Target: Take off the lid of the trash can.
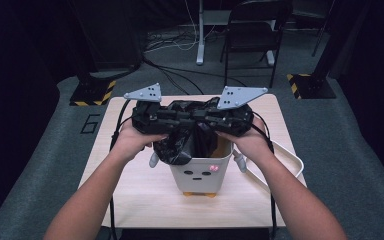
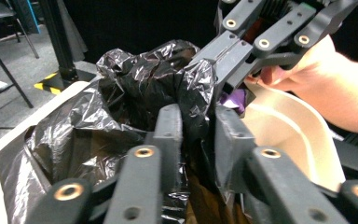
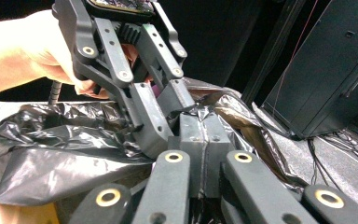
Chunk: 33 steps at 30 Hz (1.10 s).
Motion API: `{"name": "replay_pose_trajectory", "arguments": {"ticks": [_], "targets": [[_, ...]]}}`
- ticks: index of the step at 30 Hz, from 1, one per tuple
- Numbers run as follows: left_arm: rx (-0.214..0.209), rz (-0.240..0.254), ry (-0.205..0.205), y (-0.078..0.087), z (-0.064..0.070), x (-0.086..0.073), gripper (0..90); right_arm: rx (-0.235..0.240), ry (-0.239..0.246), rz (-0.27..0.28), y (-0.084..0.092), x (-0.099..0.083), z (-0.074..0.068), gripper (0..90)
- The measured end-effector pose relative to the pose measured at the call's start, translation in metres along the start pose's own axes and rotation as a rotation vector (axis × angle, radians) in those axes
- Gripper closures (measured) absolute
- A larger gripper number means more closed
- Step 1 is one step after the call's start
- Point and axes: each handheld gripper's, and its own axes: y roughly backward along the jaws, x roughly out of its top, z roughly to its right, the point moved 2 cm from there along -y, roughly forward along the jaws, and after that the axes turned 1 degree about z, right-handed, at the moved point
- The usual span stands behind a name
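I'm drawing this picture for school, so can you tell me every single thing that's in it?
Bin bag: one, black, crumpled, hanging into the bin and bunched between the grippers.
Bin: one, white with a little face, middle of the table.
Tray: one, white, right of the bin.
Table: one, pale wood.
Chair: one, black, on the floor behind the table.
Left gripper: one, black, its jaws around a fold of bag with a gap between them.
Right gripper: one, black, jaws pinched together on the bag.
Hands: two, holding the grippers.
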Motion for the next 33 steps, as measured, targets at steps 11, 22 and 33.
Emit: {"name": "replay_pose_trajectory", "arguments": {"ticks": [11, 22, 33], "targets": [[0.048, -0.001, -0.01, 0.002, -0.003, -0.002, 89.7, -0.007, -0.011, 0.004, 0.002, -0.005, -0.001, 85.7], [0.091, 0.026, 0.011, 0.009, -0.011, 0.001, 90.0, -0.032, -0.041, 0.04, 0.023, -0.007, 0.001, 78.5], [0.17, 0.021, -0.002, 0.015, -0.018, 0.004, 90.0, -0.033, -0.029, 0.052, 0.033, -0.011, -0.007, 78.6]]}}
